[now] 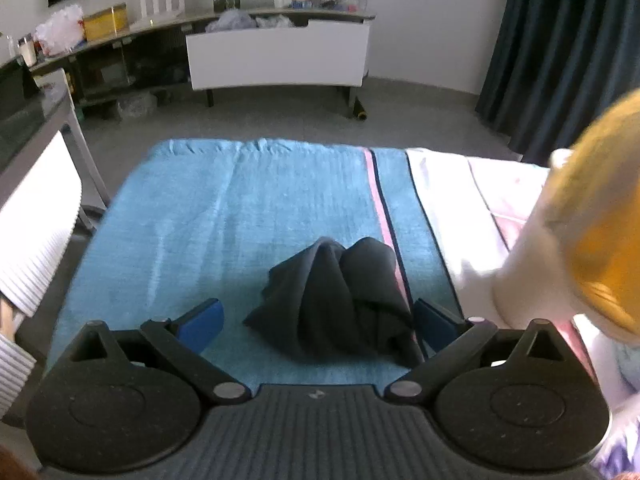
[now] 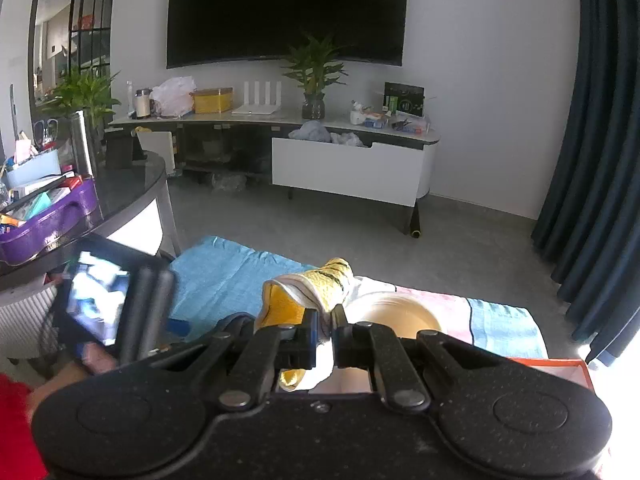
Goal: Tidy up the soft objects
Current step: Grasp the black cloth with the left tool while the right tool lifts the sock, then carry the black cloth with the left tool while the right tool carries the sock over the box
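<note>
Left to right: the left tongs point(image 1: 316, 320) stand wide apart and low over the blue towel point(image 1: 224, 216), their blue pads point(image 1: 202, 322) flanking but not touching the crumpled dark cloth point(image 1: 340, 300), which lies near the towel's pink-and-navy stripe point(image 1: 378, 196); the spread suits a bulky, shapeless heap that must be straddled before any pinch. Further right, the right tongs point(image 2: 325, 334) are clamped on the yellow-and-white soft item point(image 2: 316, 292), held clear of the surface, its free end poking up and forward beyond the tips; the tight pinch is probably what keeps the limp fabric from slipping. Below and just beyond it sits a cream round vessel point(image 2: 400, 312), what it is unclear, on the striped pink-and-blue cloth point(image 2: 492, 320); an orange-edged box point(image 2: 576, 368) lies at the far right.
</note>
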The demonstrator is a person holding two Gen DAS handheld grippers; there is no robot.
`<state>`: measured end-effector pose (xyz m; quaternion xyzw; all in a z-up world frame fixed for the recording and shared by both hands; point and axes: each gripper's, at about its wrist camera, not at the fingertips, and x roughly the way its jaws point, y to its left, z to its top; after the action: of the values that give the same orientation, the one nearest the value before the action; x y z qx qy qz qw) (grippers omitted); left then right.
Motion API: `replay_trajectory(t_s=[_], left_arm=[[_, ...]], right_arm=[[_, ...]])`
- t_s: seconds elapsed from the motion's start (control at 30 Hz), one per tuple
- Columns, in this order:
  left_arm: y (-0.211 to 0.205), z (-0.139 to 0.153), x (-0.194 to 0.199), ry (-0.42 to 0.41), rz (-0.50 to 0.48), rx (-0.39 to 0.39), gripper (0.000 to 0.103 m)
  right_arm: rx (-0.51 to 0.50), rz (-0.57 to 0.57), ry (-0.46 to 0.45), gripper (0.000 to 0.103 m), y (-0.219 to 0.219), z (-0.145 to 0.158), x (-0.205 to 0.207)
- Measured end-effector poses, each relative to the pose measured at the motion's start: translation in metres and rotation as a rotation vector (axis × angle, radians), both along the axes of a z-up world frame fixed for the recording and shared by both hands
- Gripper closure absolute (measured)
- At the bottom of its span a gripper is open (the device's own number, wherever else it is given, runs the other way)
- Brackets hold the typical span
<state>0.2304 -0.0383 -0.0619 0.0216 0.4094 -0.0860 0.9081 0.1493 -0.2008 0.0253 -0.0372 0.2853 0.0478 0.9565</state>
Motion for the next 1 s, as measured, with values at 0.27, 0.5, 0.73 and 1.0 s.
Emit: replay_trajectory(t_s=[0.27,0.5,0.73,1.0], left_arm=[[-0.001,0.010,-0.008,-0.021,-0.029,-0.045,0.063],[0.015,0.048,-0.058,-0.086,0.009,-0.102,0.066],[0.023,0.083,-0.107,-0.127,0.037,-0.112,0.066],[0.021,0.094,-0.141,-0.139,0.068,-0.116,0.066]], right_arm=[[0.027,-0.020,0.002,0.095,-0.008,0.001,-0.013],[0.064,-0.016,0.001,0.095,-0.008,0.004,-0.021],[0.089,0.012,-0.019,0.095,-0.001,0.015,-0.042],[0.111,0.029,-0.041,0.095,0.004,0.032,-0.071]])
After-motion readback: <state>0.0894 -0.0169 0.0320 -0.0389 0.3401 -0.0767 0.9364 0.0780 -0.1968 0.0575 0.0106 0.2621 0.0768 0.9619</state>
